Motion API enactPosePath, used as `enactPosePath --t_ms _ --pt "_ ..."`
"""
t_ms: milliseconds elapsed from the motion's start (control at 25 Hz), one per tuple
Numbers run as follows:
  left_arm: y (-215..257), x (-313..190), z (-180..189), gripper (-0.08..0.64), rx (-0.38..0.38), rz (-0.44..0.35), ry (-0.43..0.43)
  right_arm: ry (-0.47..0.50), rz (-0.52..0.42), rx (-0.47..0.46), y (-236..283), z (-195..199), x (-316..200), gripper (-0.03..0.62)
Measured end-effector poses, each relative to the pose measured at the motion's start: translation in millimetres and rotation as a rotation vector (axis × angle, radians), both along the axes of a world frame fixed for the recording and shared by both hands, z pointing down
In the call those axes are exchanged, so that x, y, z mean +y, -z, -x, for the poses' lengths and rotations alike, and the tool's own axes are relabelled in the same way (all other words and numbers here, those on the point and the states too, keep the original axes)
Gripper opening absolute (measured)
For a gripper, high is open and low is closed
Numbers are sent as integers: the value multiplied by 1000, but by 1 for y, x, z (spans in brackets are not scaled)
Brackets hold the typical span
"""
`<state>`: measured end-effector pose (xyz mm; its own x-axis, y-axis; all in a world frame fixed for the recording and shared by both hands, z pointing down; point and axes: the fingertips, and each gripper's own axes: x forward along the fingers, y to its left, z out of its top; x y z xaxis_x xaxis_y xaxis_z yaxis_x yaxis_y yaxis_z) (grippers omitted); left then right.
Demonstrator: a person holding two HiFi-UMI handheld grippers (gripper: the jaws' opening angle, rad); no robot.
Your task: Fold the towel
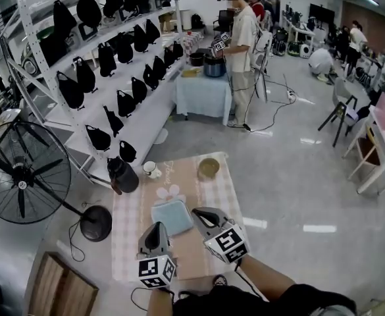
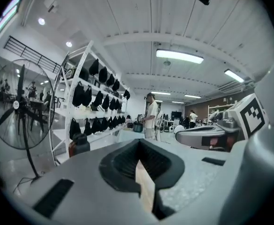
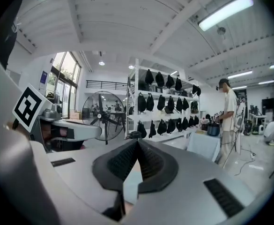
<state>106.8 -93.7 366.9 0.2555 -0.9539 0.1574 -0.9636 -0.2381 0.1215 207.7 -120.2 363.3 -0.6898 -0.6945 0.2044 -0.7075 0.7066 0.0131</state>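
Observation:
A light blue towel [image 1: 172, 216] lies folded into a small square on the table with the pink checked cloth [image 1: 128, 232]. Both grippers are held up above the table's near edge, close to the head camera. The left gripper [image 1: 155, 228] is shut and empty, with its tip over the towel's near left corner. Over the towel's near right corner, my right gripper [image 1: 203, 213] is likewise shut with nothing in it. In the left gripper view the jaws [image 2: 139, 142] meet and point level into the room. The right gripper view shows the same [image 3: 137, 142]. Neither gripper view shows the towel.
On the table's far side stand a black flask [image 1: 122, 174], a white cup [image 1: 151, 170], a bowl [image 1: 208, 168] and a pink flower-shaped mat [image 1: 171, 191]. A standing fan [image 1: 22, 176] is at the left. A white rack of black bags [image 1: 113, 64] runs behind. A person [image 1: 242, 51] stands at a far table.

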Motion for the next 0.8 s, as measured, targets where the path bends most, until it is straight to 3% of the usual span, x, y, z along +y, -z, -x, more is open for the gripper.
enactPosePath --t_ms 240,520,800 --pt "48 11 9 5 -34 -107 -11 -49 -97 -47 45 4 10 2" --pt "62 10 31 5 -42 -137 -17 -113 -148 -54 62 5 8 2" --pt "69 15 29 5 -49 -163 -60 -141 -179 -62 76 6 18 2"
